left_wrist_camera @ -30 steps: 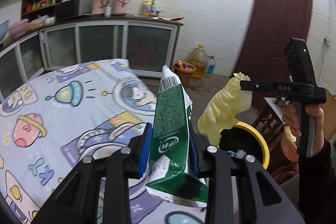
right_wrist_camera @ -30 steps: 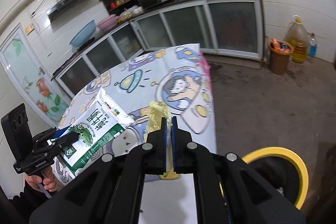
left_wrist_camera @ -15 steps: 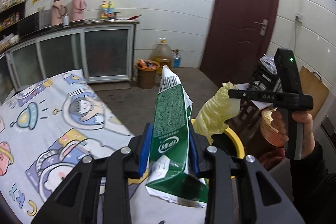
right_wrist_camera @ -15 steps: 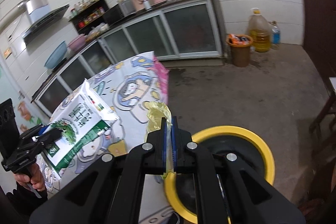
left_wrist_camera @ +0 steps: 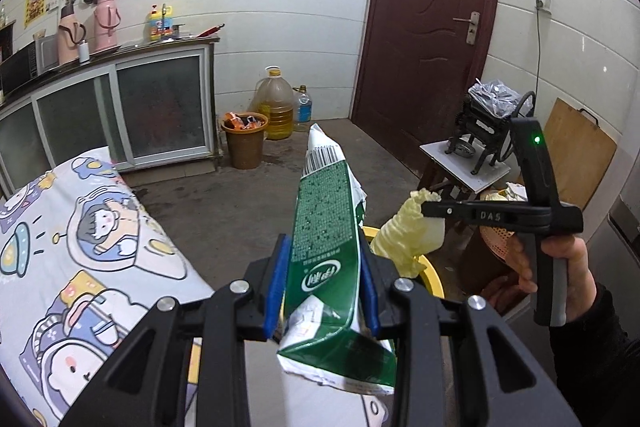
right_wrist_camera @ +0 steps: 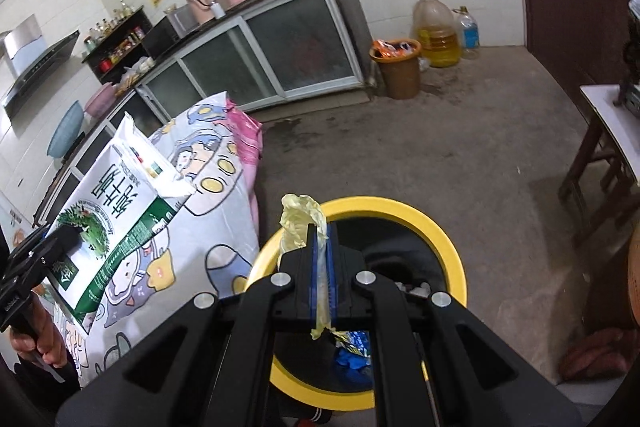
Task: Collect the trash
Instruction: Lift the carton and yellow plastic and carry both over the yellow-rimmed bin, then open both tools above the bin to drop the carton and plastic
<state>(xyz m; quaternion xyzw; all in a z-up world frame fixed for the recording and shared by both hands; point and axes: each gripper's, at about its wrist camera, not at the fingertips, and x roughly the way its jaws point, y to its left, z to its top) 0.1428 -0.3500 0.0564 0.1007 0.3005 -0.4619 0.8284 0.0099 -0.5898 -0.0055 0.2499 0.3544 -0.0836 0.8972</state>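
Note:
My left gripper (left_wrist_camera: 324, 279) is shut on a green and white milk carton (left_wrist_camera: 326, 247), flattened and held upright past the table's edge; the carton also shows in the right wrist view (right_wrist_camera: 116, 219). My right gripper (right_wrist_camera: 321, 259) is shut on a pale yellow cabbage leaf (right_wrist_camera: 298, 223), held right over the yellow-rimmed black trash bin (right_wrist_camera: 440, 247). In the left wrist view the right gripper (left_wrist_camera: 434, 209) holds the leaf (left_wrist_camera: 404, 239) above the bin's rim (left_wrist_camera: 434, 279). Trash lies inside the bin.
A table with a cartoon-print cloth (left_wrist_camera: 80, 247) is at the left. An orange bucket (left_wrist_camera: 245, 139), an oil jug (left_wrist_camera: 276, 103) and a water bottle stand by the cabinets. A stool with a black machine (left_wrist_camera: 480, 135) stands near the brown door (left_wrist_camera: 432, 27).
Both grippers have moved right, off the table toward the bin. The leaf now hangs over the bin's opening and the carton is near the rim.

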